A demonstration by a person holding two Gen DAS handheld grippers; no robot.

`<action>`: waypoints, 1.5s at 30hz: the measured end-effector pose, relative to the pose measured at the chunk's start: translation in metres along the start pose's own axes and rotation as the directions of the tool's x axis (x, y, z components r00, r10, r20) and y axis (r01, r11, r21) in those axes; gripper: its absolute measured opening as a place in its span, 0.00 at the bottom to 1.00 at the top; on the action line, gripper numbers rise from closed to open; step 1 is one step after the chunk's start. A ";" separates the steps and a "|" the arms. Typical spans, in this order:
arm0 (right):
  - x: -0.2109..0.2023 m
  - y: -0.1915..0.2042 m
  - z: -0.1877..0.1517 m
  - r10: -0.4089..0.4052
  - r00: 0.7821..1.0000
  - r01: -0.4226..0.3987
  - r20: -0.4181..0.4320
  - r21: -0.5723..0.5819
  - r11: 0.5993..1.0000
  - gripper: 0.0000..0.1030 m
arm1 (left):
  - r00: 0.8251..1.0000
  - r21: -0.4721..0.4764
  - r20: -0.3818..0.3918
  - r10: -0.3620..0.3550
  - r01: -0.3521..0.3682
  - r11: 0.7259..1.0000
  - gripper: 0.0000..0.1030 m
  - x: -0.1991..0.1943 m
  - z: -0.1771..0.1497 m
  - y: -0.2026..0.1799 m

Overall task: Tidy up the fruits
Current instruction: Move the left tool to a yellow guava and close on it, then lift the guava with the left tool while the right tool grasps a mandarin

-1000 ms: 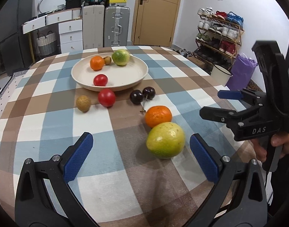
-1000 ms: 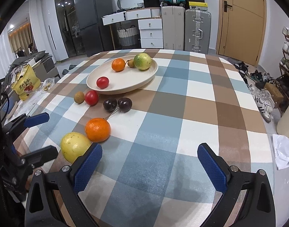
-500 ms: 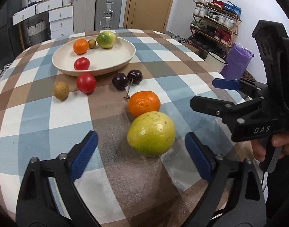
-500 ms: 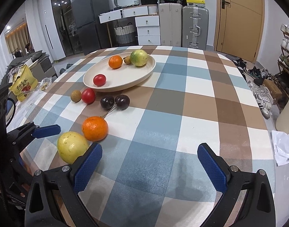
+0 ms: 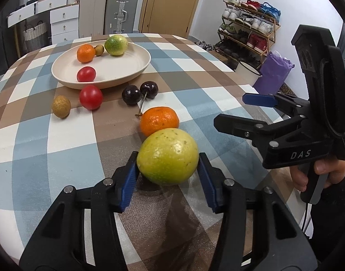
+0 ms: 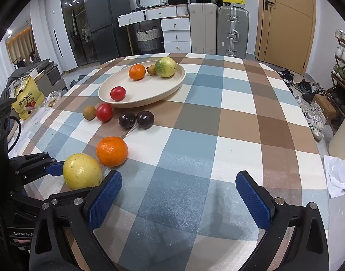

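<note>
My left gripper [image 5: 167,177] is shut on a yellow-green citrus fruit [image 5: 167,155] that rests on the checked tablecloth; it also shows in the right wrist view [image 6: 82,171]. An orange [image 5: 159,120] touches it from behind. Two dark cherries [image 5: 139,92], a red tomato [image 5: 90,97] and a small brown fruit [image 5: 61,106] lie before the cream plate [image 5: 136,67]. The plate holds an orange [image 5: 85,53], a green citrus [image 5: 116,45], a small brown fruit [image 5: 99,50] and a tomato [image 5: 86,74]. My right gripper [image 6: 178,196] is open and empty over the cloth.
The round table's edge [image 6: 312,180] curves close on the right. Suitcases [image 6: 217,29] and drawers [image 6: 175,33] stand behind the table, a shoe rack [image 5: 249,29] and a purple bag [image 5: 274,72] to the side. A yellow bag [image 6: 25,99] lies left.
My left gripper moved forward around the yellow-green citrus and closed its pads on it. The right gripper stayed open and hardly moved.
</note>
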State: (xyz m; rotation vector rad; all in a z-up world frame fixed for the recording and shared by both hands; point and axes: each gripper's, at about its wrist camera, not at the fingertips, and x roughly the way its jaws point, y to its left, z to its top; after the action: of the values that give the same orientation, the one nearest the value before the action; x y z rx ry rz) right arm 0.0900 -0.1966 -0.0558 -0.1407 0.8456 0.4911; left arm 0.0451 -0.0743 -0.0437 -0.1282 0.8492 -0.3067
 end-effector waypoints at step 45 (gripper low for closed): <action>0.061 0.079 0.024 0.106 0.991 -0.115 -0.088 -0.113 0.987 0.68 | 0.976 -0.162 0.155 0.152 -0.127 0.979 0.47 -0.062 0.010 0.087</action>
State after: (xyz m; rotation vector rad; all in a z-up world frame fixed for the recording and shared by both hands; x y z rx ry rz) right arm 0.1032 -0.0978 -0.0793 -0.2248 0.9075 0.6437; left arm 0.0336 0.0279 -0.0130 -0.2314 0.7108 -0.0967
